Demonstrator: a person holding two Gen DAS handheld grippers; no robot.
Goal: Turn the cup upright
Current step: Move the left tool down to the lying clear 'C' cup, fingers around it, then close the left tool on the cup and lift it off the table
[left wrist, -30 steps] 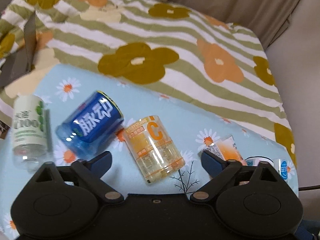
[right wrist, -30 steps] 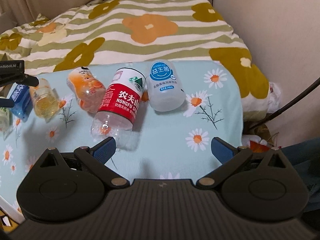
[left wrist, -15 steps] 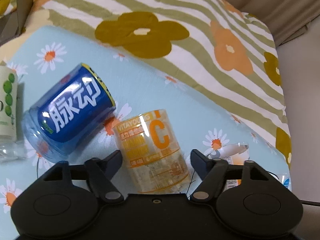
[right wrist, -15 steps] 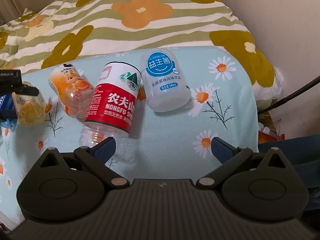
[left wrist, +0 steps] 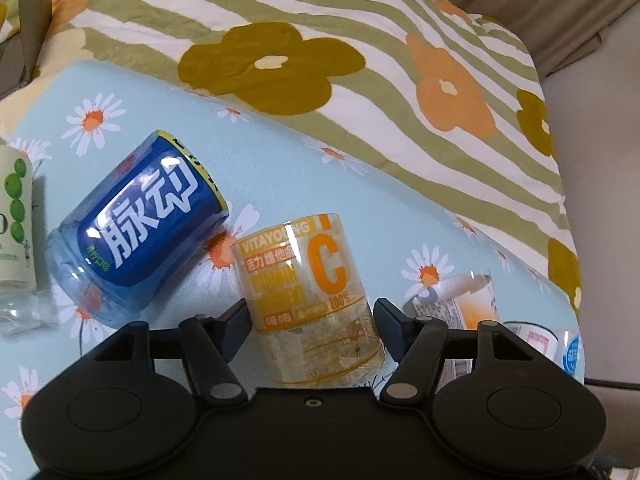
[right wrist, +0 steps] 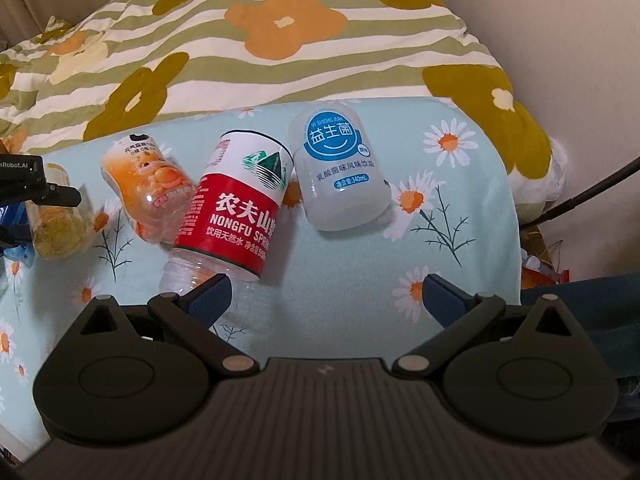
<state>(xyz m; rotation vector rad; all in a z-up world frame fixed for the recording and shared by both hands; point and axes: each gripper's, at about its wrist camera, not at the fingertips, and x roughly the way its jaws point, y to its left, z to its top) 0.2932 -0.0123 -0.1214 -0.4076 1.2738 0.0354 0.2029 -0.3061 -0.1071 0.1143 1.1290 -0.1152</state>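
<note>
Several cut-bottle cups lie on their sides on a light blue daisy cloth (left wrist: pixel 280 168). In the left wrist view my left gripper (left wrist: pixel 312 320) straddles the clear yellow vitamin C cup (left wrist: pixel 308 292), fingers close at its sides; contact is not clear. The blue cup (left wrist: pixel 136 224) lies just left of it. In the right wrist view my right gripper (right wrist: pixel 324 300) is open and empty above the cloth, near the red-label Nongfu cup (right wrist: pixel 236 216). The white-blue cup (right wrist: pixel 340 172) and the orange cartoon cup (right wrist: pixel 148 188) lie either side of it. The left gripper also shows there (right wrist: pixel 24 200), around the yellow cup (right wrist: pixel 56 220).
A green-label cup (left wrist: pixel 16 236) lies at the far left. An orange-label cup (left wrist: pixel 460 304) lies right of the left gripper. A flowered striped quilt (right wrist: pixel 260 40) covers the bed behind. A wall (right wrist: pixel 580 60) and a dark cable (right wrist: pixel 592 192) are at the right.
My left gripper has moved forward and down over the yellow cup and its fingers have narrowed around it. My right gripper has moved slightly closer to the cups, still open.
</note>
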